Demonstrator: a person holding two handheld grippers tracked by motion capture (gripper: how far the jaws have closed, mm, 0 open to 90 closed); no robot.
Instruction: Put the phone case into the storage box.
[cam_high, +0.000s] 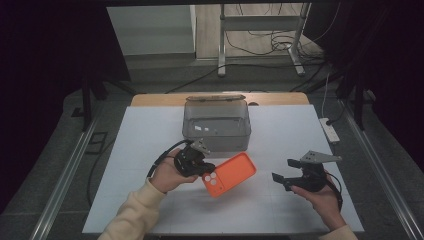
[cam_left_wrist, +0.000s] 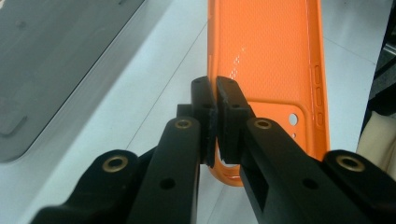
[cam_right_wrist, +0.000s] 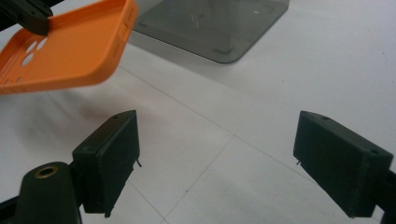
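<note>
An orange phone case (cam_high: 230, 173) hangs tilted above the white table, camera holes toward the person. My left gripper (cam_high: 202, 170) is shut on its rim at the camera-hole end; in the left gripper view the jaws pinch the case's edge (cam_left_wrist: 219, 100) and the case (cam_left_wrist: 266, 60) stretches away from them. My right gripper (cam_high: 283, 170) is held off to the right, jaws wide open with nothing between them. In the right gripper view the case (cam_right_wrist: 70, 46) floats at upper left, above the table, well apart from the open fingers (cam_right_wrist: 109, 158).
A clear grey plastic box (cam_high: 216, 122) with its lid folded back stands on the white mat (cam_high: 150, 130) just behind the case. A power strip (cam_high: 330, 129) lies at the right edge. Metal frame legs and cables are on the floor beyond.
</note>
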